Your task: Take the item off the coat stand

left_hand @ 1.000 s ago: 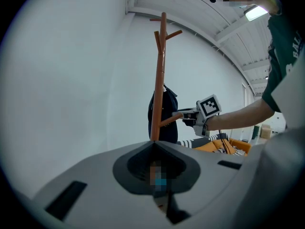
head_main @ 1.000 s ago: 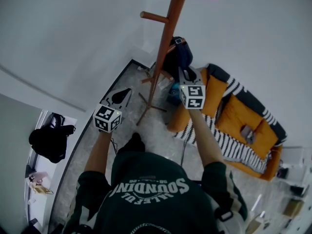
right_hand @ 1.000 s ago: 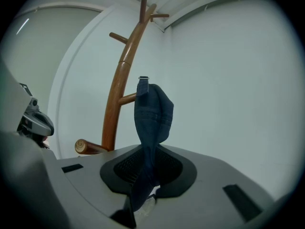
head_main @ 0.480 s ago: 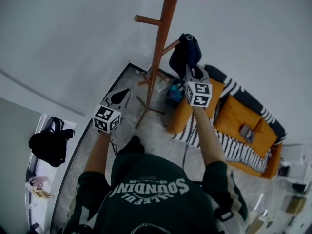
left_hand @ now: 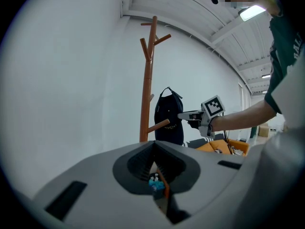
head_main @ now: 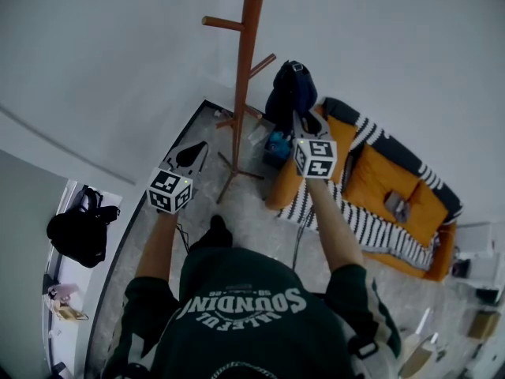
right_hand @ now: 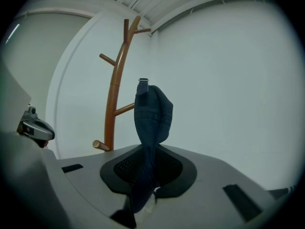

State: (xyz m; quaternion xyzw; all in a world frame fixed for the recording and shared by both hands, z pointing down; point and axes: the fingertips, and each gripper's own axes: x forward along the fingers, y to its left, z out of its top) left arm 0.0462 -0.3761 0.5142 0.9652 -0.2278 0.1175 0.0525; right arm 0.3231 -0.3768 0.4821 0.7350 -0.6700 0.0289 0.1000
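The wooden coat stand (head_main: 245, 77) rises in front of the white wall. A dark navy bag (head_main: 288, 93) hangs just right of it, clear of the pegs. My right gripper (head_main: 298, 121) is shut on the bag's fabric, which runs up out of the jaws in the right gripper view (right_hand: 152, 113). In the left gripper view the bag (left_hand: 169, 118) shows behind a low peg, with the right gripper (left_hand: 187, 115) at its side. My left gripper (head_main: 193, 155) hovers lower left of the stand's base, shut and holding nothing (left_hand: 154, 151).
An orange sofa (head_main: 379, 188) with a striped blanket stands right of the stand. A blue object (head_main: 276, 144) lies on the floor beside the sofa's end. A black bag (head_main: 79, 231) rests on a white shelf at the far left. The stand's feet (head_main: 229, 176) spread over the floor.
The right gripper has carried the bag to the right, away from the stand, so the gap between bag and pole has widened. The left gripper has shifted only slightly.
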